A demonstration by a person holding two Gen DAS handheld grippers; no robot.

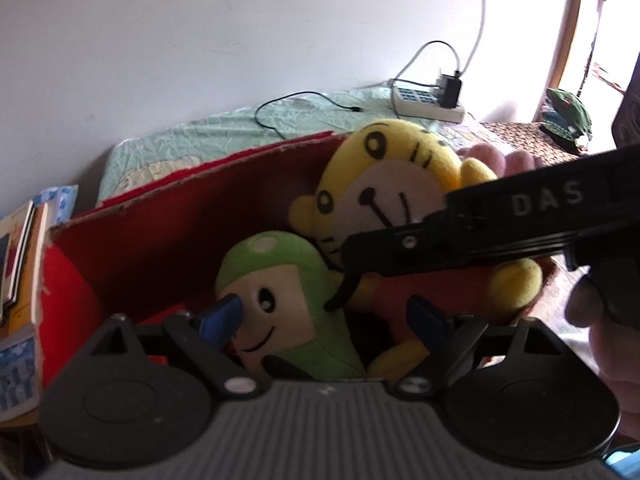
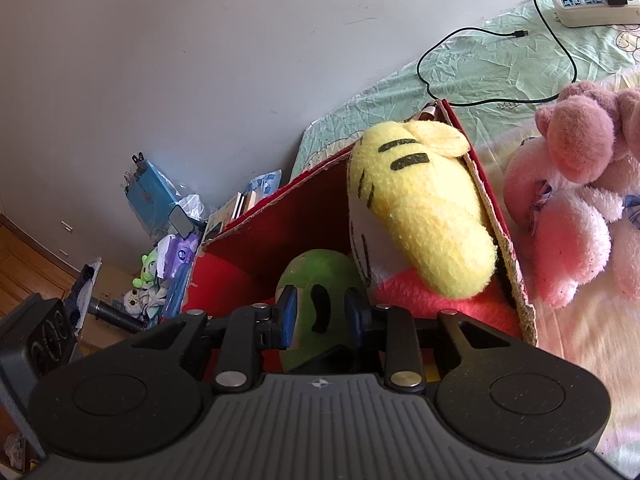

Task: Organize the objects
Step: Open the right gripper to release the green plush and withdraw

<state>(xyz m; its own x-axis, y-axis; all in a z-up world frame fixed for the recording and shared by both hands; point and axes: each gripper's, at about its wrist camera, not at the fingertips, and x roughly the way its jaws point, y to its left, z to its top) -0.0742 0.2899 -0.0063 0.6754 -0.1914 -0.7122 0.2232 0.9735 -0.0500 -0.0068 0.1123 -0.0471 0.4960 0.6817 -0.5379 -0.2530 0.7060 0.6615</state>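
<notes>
Bed's green sheet (image 2: 500, 68) carries the red box (image 1: 168, 208), crammed with yellow plush (image 1: 400, 184) and green plush (image 1: 288, 280); left tool (image 1: 324, 316) spread above it, right tool (image 2: 321, 312) clamped on green plush, pink plush (image 2: 568, 200) only right-view.

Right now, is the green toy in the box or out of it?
In. The green toy lies inside the red box, below its rim, beside the yellow toy.

White letters "DAS" stand on the black right gripper (image 1: 348, 276) body crossing the left wrist view; nothing else is legible.
</notes>
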